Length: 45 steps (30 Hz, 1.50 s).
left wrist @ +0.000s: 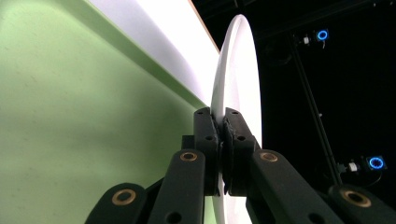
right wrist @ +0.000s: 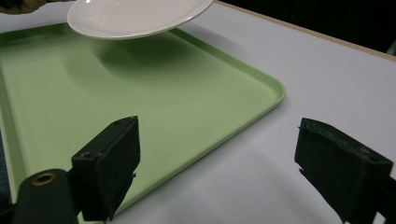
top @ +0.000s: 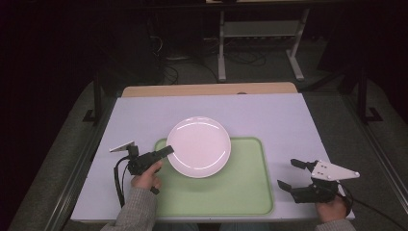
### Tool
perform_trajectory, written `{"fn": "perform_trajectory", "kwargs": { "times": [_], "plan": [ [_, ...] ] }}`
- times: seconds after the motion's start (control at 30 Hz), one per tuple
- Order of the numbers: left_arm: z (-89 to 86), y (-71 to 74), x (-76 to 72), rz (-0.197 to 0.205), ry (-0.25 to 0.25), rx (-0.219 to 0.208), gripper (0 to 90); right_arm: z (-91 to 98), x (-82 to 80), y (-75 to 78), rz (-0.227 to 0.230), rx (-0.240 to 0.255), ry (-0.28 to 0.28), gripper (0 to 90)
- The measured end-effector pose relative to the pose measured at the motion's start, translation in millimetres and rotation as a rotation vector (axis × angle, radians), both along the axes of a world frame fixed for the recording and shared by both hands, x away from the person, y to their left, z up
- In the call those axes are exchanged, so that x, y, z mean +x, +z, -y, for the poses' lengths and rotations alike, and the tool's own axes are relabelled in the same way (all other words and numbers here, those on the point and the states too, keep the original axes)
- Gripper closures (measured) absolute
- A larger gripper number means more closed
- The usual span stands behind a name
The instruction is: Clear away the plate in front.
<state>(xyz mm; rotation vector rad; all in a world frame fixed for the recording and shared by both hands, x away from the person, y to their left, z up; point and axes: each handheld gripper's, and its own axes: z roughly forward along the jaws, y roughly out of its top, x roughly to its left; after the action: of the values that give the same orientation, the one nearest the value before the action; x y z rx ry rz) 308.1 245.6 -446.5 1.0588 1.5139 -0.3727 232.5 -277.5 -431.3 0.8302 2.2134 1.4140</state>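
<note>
Now left claw (left wrist: 223,122) grips white plate (top: 198,147) above tray (top: 240,192).

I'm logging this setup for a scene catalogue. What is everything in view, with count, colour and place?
plate: one, white, held by its rim above the tray's far left part, clear of it
tray: one, light green, on the near middle of the table
table: one, white top with a wooden far edge
frame legs: pale, on the dark floor beyond the table
left gripper: one, black, shut on the plate
right gripper: one, black, jaws open, over the table right of the tray
hands: two, grey sleeves, near edge
</note>
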Motion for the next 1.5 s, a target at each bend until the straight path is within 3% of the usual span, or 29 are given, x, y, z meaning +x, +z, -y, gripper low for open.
{"fn": "perform_trajectory", "kwargs": {
  "times": [0.97, 1.5],
  "plan": [
    [10.6, -14.8, -19.9, -0.027, -0.050, 0.048, 85.9, -0.6, -0.3, 0.4, 0.001, -0.001, 0.001, 13.4],
    [10.6, -19.0, -25.6, -0.047, -0.060, 0.122, 86.2, -1.1, 0.0, 0.1, 0.002, -0.004, 0.004, 13.4]
  ]
}}
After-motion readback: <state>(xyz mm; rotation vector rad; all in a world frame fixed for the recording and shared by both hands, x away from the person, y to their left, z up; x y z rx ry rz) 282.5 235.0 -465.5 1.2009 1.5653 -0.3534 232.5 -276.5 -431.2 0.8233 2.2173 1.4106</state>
